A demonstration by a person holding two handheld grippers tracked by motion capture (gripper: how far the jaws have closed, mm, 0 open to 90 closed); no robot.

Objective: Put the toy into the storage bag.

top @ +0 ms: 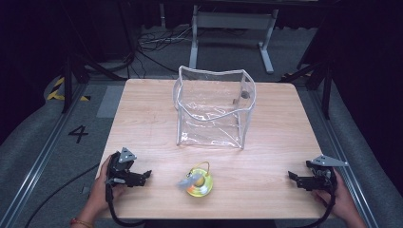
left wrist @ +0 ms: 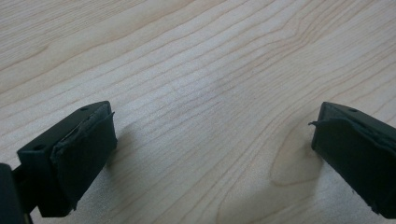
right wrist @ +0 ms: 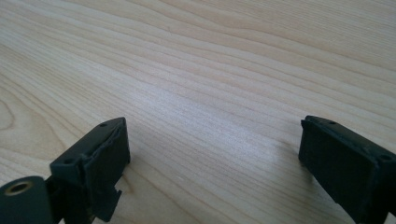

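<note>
Both tools, left tool [top: 142, 176] and right tool [top: 295, 178], rest wide open, empty, on the table [top: 275, 123]; clear bag [top: 214, 107] stands between.

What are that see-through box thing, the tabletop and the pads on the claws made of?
The box looks like soft clear plastic film, glossy and creased, with pale piping along its edges; it sags a little. The tabletop shows light wood grain with a smooth matte finish, either wood or a laminate. The left claw has black pads that look like matte rubber or foam with rough, slightly torn edges.
</note>
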